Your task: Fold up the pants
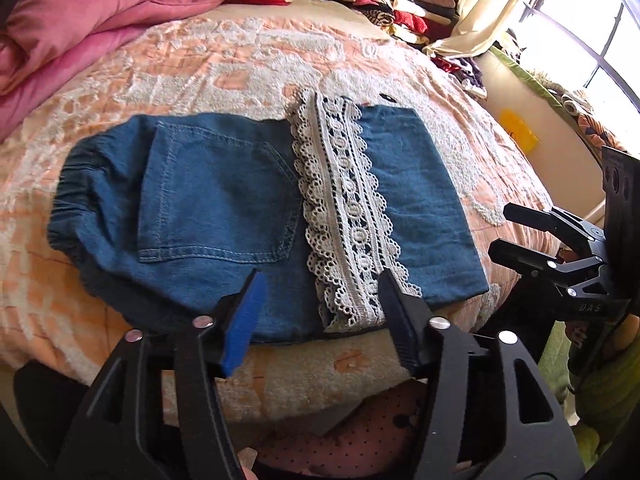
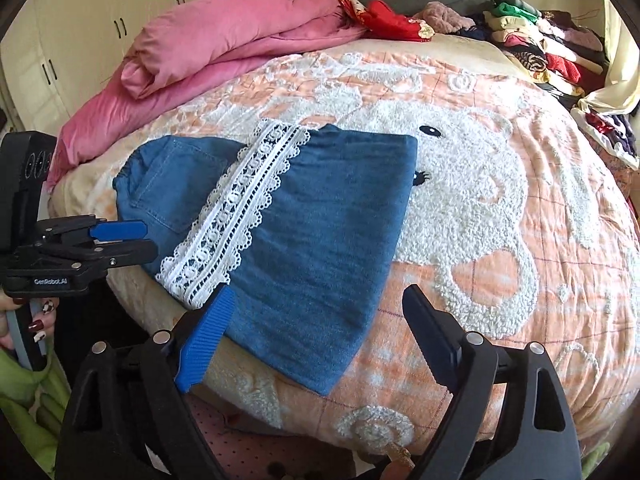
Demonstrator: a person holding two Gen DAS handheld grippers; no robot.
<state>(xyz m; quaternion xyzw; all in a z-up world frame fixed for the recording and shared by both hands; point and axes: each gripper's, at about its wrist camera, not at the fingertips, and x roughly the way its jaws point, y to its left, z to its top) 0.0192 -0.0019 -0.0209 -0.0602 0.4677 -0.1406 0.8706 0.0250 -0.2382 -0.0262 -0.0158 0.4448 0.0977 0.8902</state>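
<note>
Blue denim pants (image 1: 224,208) lie folded on the bed, waistband to the left, with a white lace hem band (image 1: 348,216) laid across the middle. They also show in the right wrist view (image 2: 320,216), lace band (image 2: 236,208). My left gripper (image 1: 320,280) is open and empty, just above the pants' near edge. It also shows in the right wrist view (image 2: 148,240) at the left, off the bed's edge. My right gripper (image 2: 316,304) is open and empty over the pants' near right corner. It also shows in the left wrist view (image 1: 500,228) at the right.
A peach bedspread (image 2: 500,200) with a white fluffy bear covers the bed. A rolled pink quilt (image 2: 224,44) lies at the back left. Piles of folded clothes (image 2: 540,44) fill the back right. A window (image 1: 592,32) is at the right. White cupboards (image 2: 80,32) stand behind.
</note>
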